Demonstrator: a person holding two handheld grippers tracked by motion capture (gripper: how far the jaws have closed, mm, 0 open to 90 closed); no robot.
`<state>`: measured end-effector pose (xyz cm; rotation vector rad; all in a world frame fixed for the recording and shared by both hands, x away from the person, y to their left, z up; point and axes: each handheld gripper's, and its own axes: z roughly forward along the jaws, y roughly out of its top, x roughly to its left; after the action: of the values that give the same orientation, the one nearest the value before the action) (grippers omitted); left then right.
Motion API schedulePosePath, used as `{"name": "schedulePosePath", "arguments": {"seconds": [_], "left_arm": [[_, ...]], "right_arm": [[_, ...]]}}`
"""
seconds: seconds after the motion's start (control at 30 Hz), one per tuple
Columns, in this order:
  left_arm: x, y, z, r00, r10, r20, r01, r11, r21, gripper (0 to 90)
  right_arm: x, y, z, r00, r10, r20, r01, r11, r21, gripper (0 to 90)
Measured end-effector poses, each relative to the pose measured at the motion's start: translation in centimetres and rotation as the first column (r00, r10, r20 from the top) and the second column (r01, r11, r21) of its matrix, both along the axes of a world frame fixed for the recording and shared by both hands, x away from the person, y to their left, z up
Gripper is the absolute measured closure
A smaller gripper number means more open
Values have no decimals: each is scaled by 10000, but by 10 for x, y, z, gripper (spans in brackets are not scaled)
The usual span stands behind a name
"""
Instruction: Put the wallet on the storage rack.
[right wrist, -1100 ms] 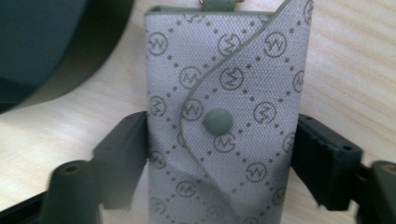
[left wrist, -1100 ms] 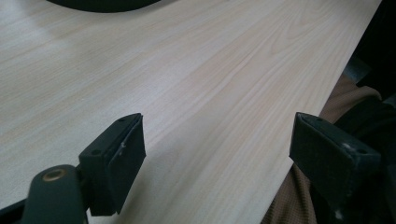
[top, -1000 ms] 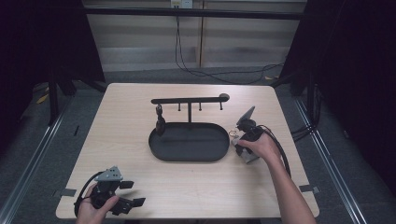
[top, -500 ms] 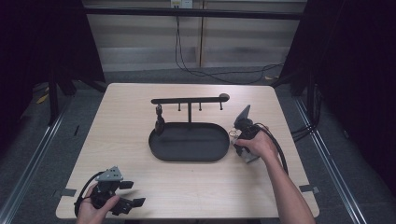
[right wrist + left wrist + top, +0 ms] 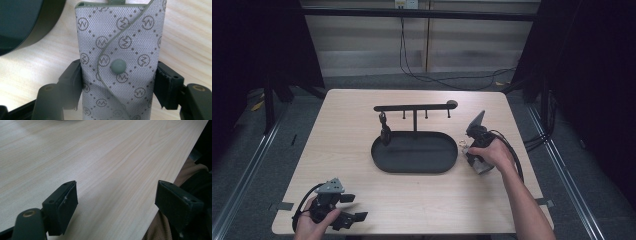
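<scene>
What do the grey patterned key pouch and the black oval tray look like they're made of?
Key pouch: probably coated woven canvas, matte, since a fine weave shows under the printed monogram, with a smooth grey snap button. Oval tray: likely painted metal or plastic, smooth and slightly glossy, with soft reflections on its dark surface.

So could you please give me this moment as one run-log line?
right gripper: jaws just closed on grey patterned key pouch, beside black tray | left gripper: open, nothing between, near table front edge

Overhead light bright on table (image 5: 362, 200), surroundings dark; gripper views soft, slightly blurred up close.
</scene>
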<state>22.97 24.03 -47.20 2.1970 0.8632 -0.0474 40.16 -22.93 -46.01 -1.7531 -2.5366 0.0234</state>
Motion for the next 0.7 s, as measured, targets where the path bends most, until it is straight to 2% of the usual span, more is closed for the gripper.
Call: {"name": "schedulePosePath", "arguments": {"seconds": [0.1,0.27,0.3,0.6,0.63,0.7], "left_arm": [[0,1,1,10000,-5,-18,5,10000,-78,182],[0,1,0,10000,8,-5,-8,10000,-79,182],[0,1,1,10000,0,-10,0,10000,-69,182],[0,1,0,10000,49,-45,-50,10000,-59,183],[0,1,0,10000,60,-22,-60,10000,-41,182],[0,0,0,10000,51,-14,-51,10000,-43,182]], "right_arm": [[1,0,15,9999,52,143,-53,10000,73,327],[0,2,24,9998,124,173,-124,9999,-22,328],[0,0,27,9996,58,291,-65,9997,231,328],[-2,-8,33,9994,-64,349,52,9994,355,328],[-2,-10,35,9994,9,349,-16,9998,200,328],[-2,-10,40,9993,7,378,-15,9998,208,328]]}}
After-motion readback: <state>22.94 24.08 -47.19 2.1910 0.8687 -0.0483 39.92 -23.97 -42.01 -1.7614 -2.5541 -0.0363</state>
